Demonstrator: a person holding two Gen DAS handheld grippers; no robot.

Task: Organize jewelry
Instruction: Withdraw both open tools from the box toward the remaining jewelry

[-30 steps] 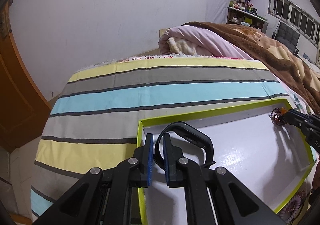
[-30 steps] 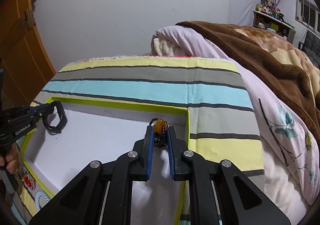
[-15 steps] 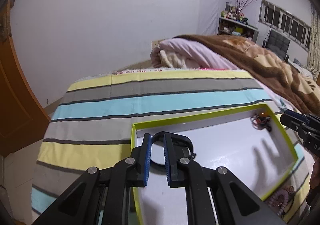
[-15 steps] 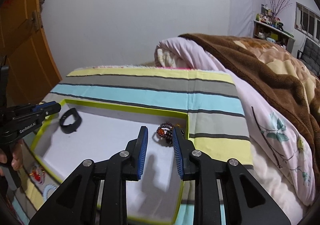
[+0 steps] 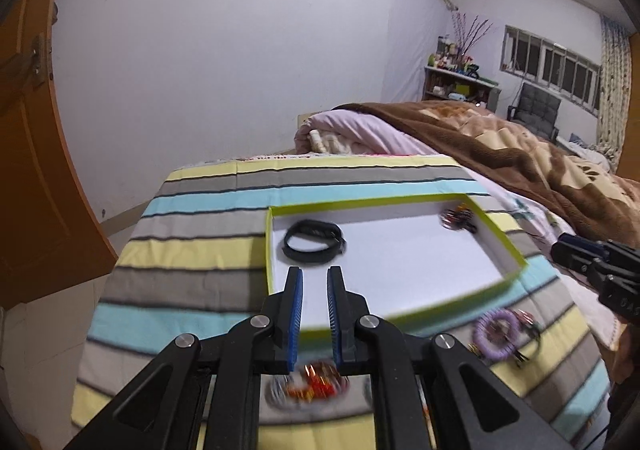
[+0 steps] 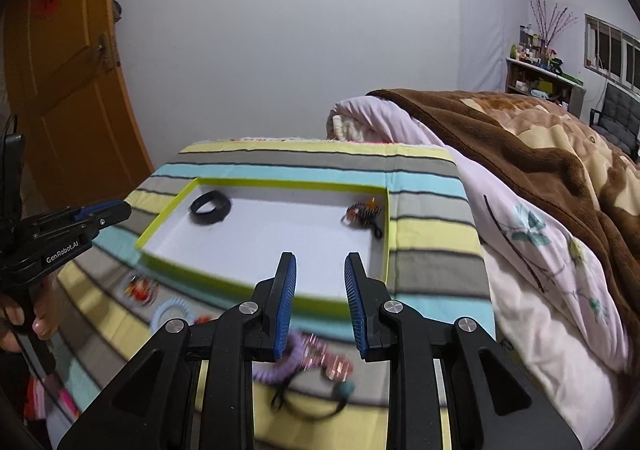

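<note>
Left gripper [image 5: 315, 278] sits over the near edge of the tray [image 5: 516, 250], jaws a narrow gap apart, nothing between them. Its blue pads [image 5: 297, 310] are clear of the band [image 5: 314, 241].

Right gripper [image 6: 320, 270] is over the tray's near right part, jaws about half spread, empty. They have just been opening and nothing is between them.

Tray: white floor, lime-green rim, lying on the striped cloth [image 5: 200, 250].
- Band: black, flat on the tray floor in the far left corner, just ahead of the left gripper.
- Bead bracelet [image 6: 362, 212]: dark beads with orange ones, lying in the far right corner close to the rim. Well apart from the band.

On the cloth, outside the tray on its near side:
- Purple coil ring [image 5: 500, 334], with a small pink piece touching it and a dark cord trailing nearby. In the right wrist view it shows partly behind the right gripper's left finger.
- Red piece [image 5: 316, 386], blurred, just under the left gripper's fingers. Type cannot be told.
- Pale blue coil ring [image 6: 172, 310], near the red piece.

A hand [image 6: 24, 322] grips the left gripper's handle at the left edge of the right wrist view.

Brown blanket [image 6: 520, 138] and a pink floral quilt [image 6: 540, 250] lie to the right of the cloth.
</note>
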